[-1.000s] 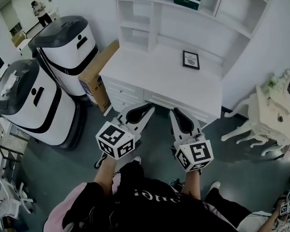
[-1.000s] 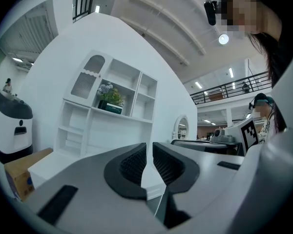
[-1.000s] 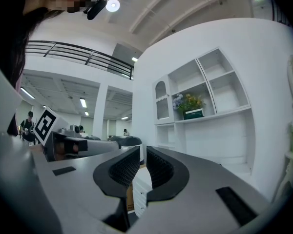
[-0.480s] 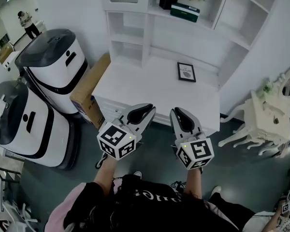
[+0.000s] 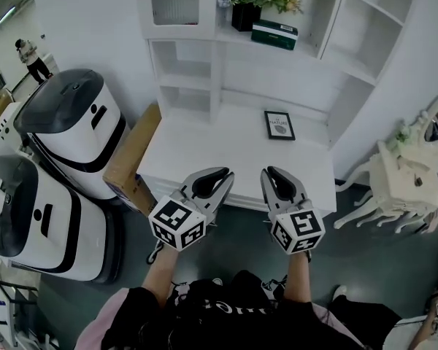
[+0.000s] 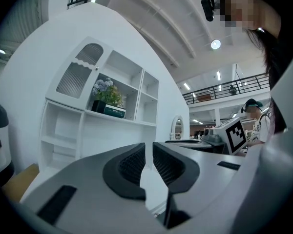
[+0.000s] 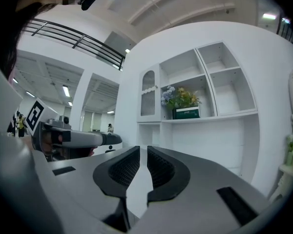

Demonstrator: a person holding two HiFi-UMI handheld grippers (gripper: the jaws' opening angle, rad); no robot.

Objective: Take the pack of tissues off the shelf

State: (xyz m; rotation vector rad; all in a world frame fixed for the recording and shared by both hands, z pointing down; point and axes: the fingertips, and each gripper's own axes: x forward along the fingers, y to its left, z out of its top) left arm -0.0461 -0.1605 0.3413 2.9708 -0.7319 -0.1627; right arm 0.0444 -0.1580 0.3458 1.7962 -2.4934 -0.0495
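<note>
Left tongs [image 5: 220, 175] and right tongs [image 5: 270, 173] are closed, empty. Tissues [image 5: 274, 34], upper centre, look light and squashy; pinch the front edge gently.

- shelf [image 5: 217, 79]: white paint, smooth, satin
- pack of tissues [image 5: 274, 34]: dark green, slight sheen
- left gripper [image 5: 221, 176], right gripper [image 5: 271, 173]: matt grey plastic; pads [image 6: 132, 164] black, ribbed
- cardboard box [image 5: 131, 155]: brown, matt

Lettering on framed print [image 5: 279, 125] illegible
</note>
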